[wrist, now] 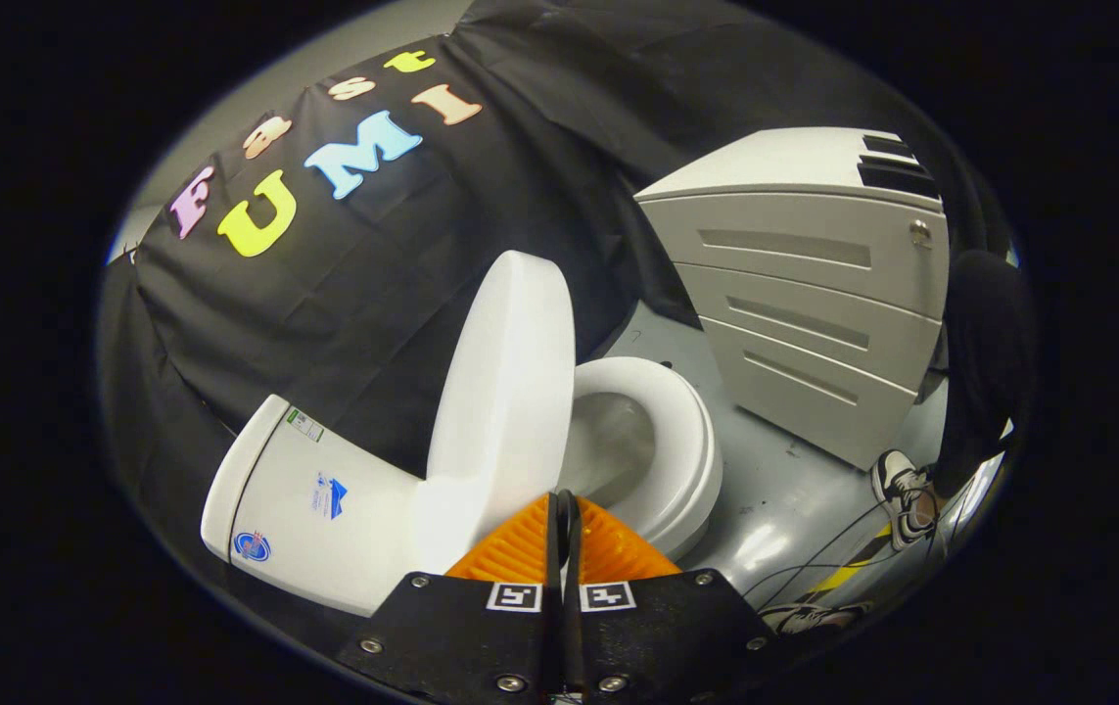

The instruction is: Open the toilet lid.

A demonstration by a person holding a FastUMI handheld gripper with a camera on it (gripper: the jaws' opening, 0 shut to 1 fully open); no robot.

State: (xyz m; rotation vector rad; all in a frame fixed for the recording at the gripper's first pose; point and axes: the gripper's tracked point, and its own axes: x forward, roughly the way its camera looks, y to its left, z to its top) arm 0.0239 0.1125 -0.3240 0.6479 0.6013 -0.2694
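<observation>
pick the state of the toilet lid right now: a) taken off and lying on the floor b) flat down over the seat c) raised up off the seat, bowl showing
c: the toilet lid stands raised beside the tank, leaving the seat and bowl uncovered, just beyond the closed gripper.

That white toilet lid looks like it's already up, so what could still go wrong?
The white plastic toilet lid stands raised but maybe not fully back against the white tank; it might drop onto the white seat. The claw, fingers closed together and gripping nothing, sits close to the lid's edge and could bump it.
</observation>
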